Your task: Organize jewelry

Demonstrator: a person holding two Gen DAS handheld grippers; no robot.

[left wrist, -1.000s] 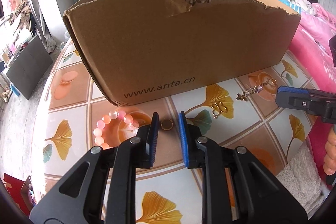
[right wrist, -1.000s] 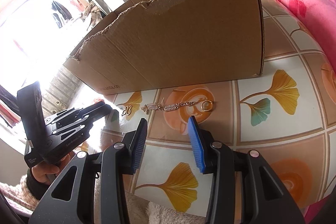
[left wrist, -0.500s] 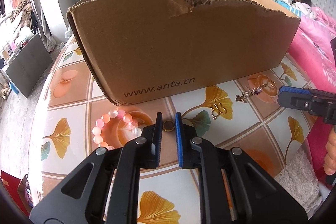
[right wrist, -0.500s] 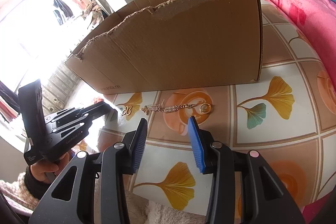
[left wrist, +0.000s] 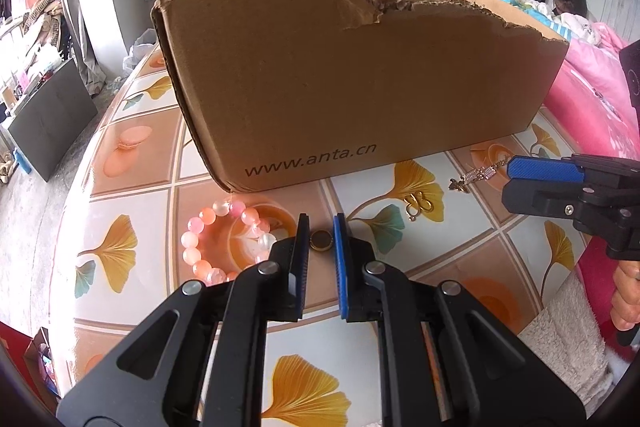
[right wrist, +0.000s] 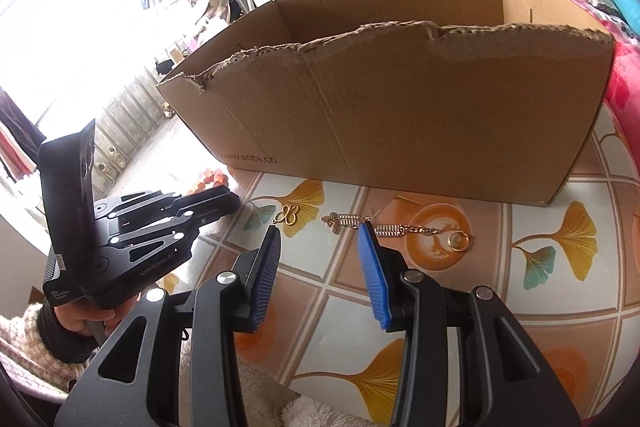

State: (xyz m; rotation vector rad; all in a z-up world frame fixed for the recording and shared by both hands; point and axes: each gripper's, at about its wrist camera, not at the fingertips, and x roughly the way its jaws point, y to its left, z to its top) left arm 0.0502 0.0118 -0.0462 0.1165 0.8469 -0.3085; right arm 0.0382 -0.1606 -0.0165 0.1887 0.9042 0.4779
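Left wrist view: left gripper (left wrist: 321, 233), jaws narrowed around a small gold ring (left wrist: 321, 240) on the tiled table (left wrist: 460, 239), beside a cardboard box (left wrist: 360, 83). Right gripper (right wrist: 318, 247) hovers wide open.

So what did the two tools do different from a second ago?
The left tool narrowed its fingers around the small gold ring, closest half a second ago, now slightly wider; no firm grip shows. The right tool rose, looking over the cardboard box rim, and stayed open. The pink bead bracelet, gold chain and gold clasp stayed put.
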